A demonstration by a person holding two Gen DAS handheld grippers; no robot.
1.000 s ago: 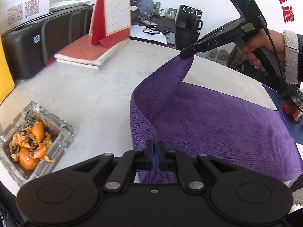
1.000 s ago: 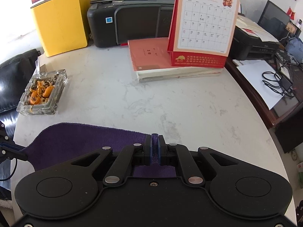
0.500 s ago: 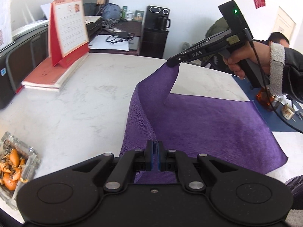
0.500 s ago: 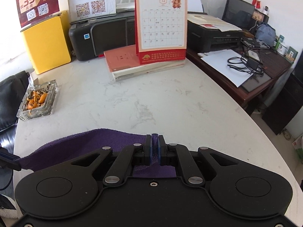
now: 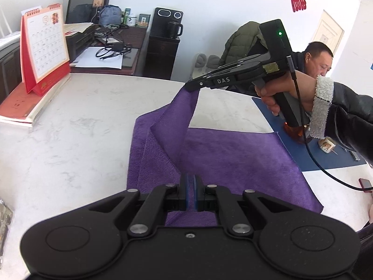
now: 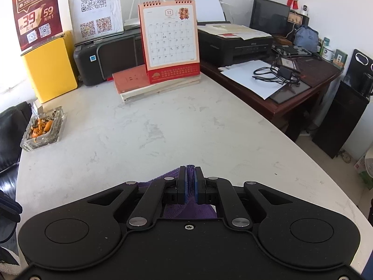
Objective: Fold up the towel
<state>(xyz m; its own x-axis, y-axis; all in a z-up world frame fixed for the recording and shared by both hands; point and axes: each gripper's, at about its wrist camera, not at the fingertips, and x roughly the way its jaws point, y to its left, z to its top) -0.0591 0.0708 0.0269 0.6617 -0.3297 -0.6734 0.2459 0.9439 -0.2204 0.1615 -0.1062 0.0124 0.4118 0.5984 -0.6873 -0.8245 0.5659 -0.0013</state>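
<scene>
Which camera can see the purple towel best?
The left wrist view. There the purple towel spreads across the white table, one corner lifted by the right tongs. The right wrist view shows only a small bunch of it pinched between the tongs.

The purple towel (image 5: 233, 154) is soft napped cloth on a smooth, matt, marbled white tabletop (image 5: 77, 126); the ashtray (image 6: 43, 128) is clear glass.

The towel (image 5: 233, 158) is purple with a fine, soft nap. Most of it lies flat across the centre and lower right of the left wrist view. Its left edge is lifted and folding over, one corner raised toward the upper middle of the frame, another at the bottom centre.
</scene>
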